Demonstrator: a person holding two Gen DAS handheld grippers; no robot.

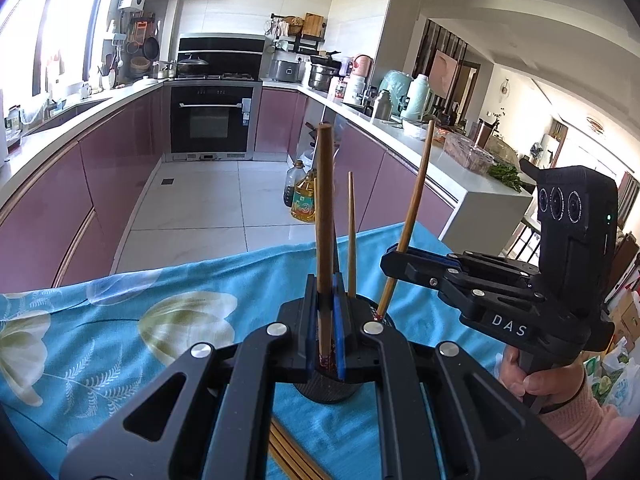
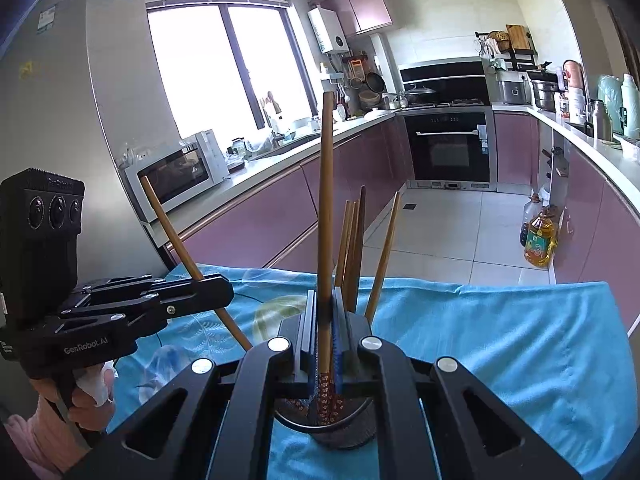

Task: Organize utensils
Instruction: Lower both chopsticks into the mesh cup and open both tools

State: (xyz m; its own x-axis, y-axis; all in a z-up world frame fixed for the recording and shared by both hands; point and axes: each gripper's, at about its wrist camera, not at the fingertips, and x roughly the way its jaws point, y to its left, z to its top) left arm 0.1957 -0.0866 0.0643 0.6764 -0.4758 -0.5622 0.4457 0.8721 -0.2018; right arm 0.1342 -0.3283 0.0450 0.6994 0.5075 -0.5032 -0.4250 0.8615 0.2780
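Left wrist view: the left claw (image 1: 325, 320) fills the lower centre of the frame, its blue-lined jaws clamped on a brown wooden chopstick (image 1: 325, 216) that stands nearly upright, its patterned lower end down inside a dark round mesh utensil holder (image 1: 326, 390). The holder sits on a bench covered by a blue floral cloth (image 1: 140, 320). A thinner chopstick (image 1: 351, 236) stands in the holder just right of the gripped one. At centre right the right claw (image 1: 394, 260), held by a hand (image 1: 532, 380) in a pink sleeve at lower right, is closed on a second brown chopstick (image 1: 416, 204); this one tilts to the upper right, its lower tip at the holder's rim. More loose chopsticks (image 1: 288, 456) lie on the cloth at the bottom edge, partly hidden under the claw.

Right wrist view: the right claw (image 2: 325, 320) at lower centre pinches its chopstick (image 2: 326, 200) upright, decorated end inside the mesh holder (image 2: 340, 432). Several chopsticks (image 2: 352, 248) lean in the holder behind it. At left, the left claw (image 2: 214, 292) grips its chopstick (image 2: 176, 236), slanting from upper left down toward the holder. Yellow oil bottles (image 2: 538, 246) stand on the tiled floor at right.
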